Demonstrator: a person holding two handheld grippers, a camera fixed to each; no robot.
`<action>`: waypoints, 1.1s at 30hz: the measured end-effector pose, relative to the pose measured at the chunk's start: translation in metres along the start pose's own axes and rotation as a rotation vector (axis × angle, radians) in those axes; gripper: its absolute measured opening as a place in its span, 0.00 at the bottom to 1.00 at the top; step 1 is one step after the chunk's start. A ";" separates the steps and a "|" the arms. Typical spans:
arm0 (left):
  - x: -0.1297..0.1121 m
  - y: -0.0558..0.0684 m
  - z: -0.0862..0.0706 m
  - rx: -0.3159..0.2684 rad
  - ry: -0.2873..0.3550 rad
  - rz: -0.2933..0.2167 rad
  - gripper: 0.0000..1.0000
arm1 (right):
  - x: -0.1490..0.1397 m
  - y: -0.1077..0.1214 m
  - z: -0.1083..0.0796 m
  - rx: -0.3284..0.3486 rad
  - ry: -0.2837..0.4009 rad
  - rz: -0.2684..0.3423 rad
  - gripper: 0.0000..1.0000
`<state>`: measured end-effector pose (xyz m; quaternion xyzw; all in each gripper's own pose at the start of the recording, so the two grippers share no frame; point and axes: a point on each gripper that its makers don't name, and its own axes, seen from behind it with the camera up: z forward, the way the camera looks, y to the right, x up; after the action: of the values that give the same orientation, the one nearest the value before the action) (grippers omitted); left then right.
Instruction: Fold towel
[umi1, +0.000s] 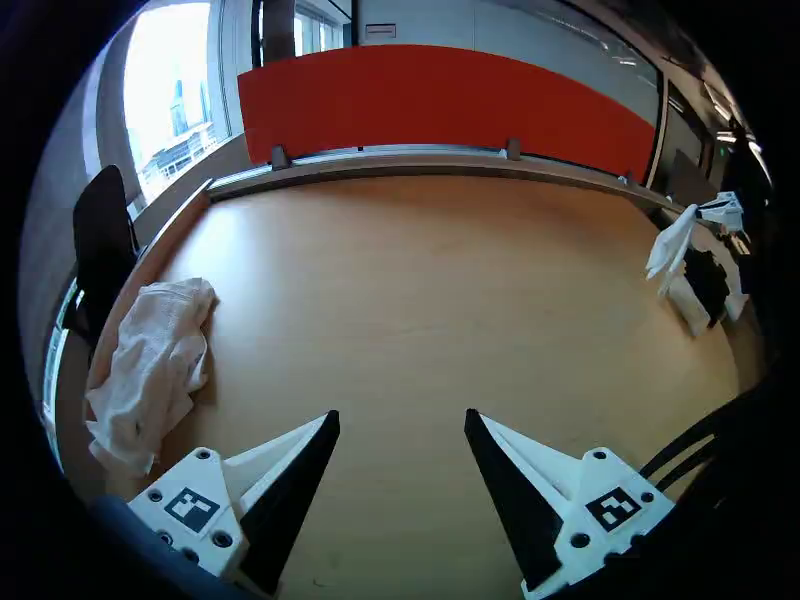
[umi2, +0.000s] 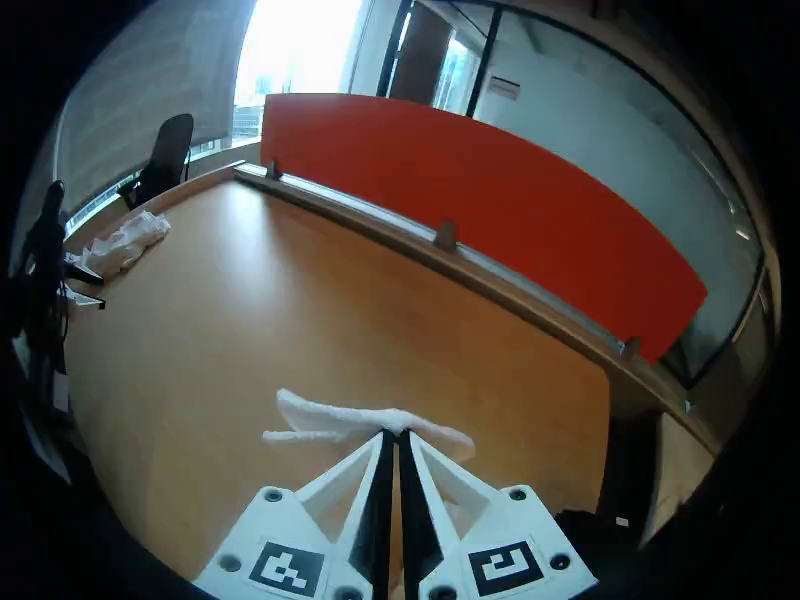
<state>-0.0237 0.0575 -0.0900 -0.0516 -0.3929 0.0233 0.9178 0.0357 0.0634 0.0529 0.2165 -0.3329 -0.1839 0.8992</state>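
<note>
White terry-cloth towel (umi2: 340, 418) hangs pinched in right gripper (umi2: 392, 437), jaws clenched on it, over light wooden desk (umi2: 250, 320). Left gripper (umi1: 400, 415) gapes, empty. Soft, light, floppy stuff, so prob. grab a free corner w/ left.

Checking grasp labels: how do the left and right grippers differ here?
The left gripper is open, jaws wide apart; the right gripper is shut, jaws nearly touching. The left gripper holds nothing and hangs over bare table; the right gripper pinches a white towel. Both are white with dark inner faces and square markers.
</note>
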 end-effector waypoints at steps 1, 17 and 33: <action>0.000 0.000 0.000 0.001 -0.001 0.000 0.93 | -0.002 0.005 0.000 -0.005 -0.006 -0.001 0.04; -0.001 0.006 0.001 0.010 -0.008 0.002 0.93 | -0.014 0.072 -0.001 -0.086 -0.034 0.039 0.04; 0.001 0.011 0.003 0.016 -0.014 0.011 0.93 | -0.025 0.114 0.001 -0.130 -0.069 0.054 0.04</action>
<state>-0.0252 0.0691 -0.0888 -0.0462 -0.3988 0.0316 0.9153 0.0383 0.1711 0.0988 0.1424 -0.3568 -0.1882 0.9039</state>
